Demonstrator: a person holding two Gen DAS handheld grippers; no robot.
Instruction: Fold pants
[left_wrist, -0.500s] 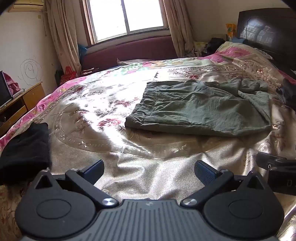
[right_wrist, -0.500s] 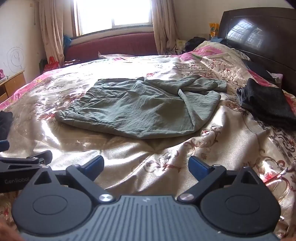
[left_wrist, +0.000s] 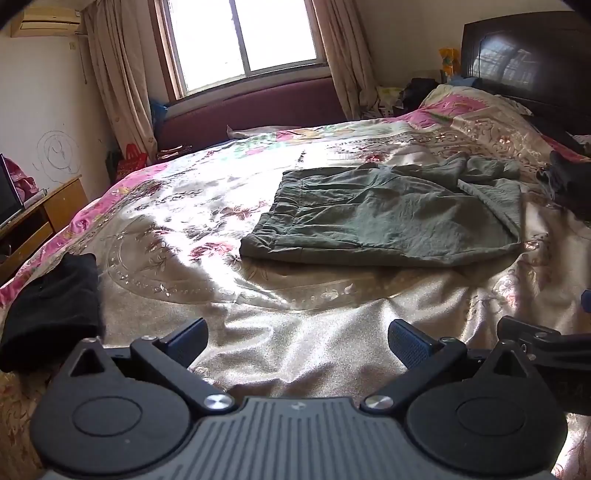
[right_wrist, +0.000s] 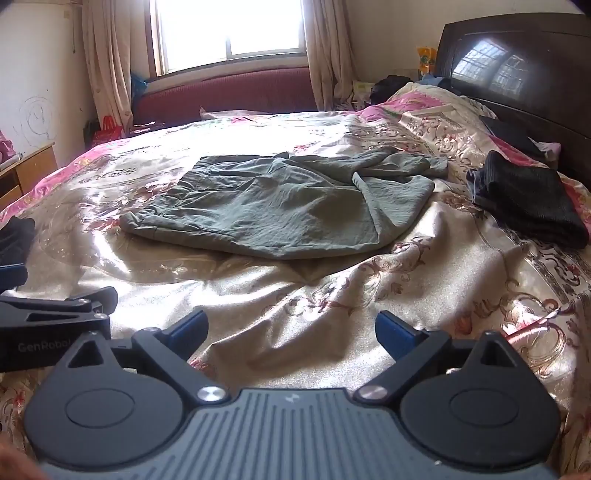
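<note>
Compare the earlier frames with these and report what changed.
Nothing was grasped or released. The left gripper and right gripper are open as before, clear of the green pants, which lie rumpled in the same place on the bedspread. The black garments have not moved.

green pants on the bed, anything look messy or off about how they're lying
Yes. The green pants lie mostly flat on the bedspread, but their right end is untidy: one leg is flipped back and bunched into twisted folds toward the headboard. The waistband end on the left lies neat. Nothing looks torn or spilled.
</note>
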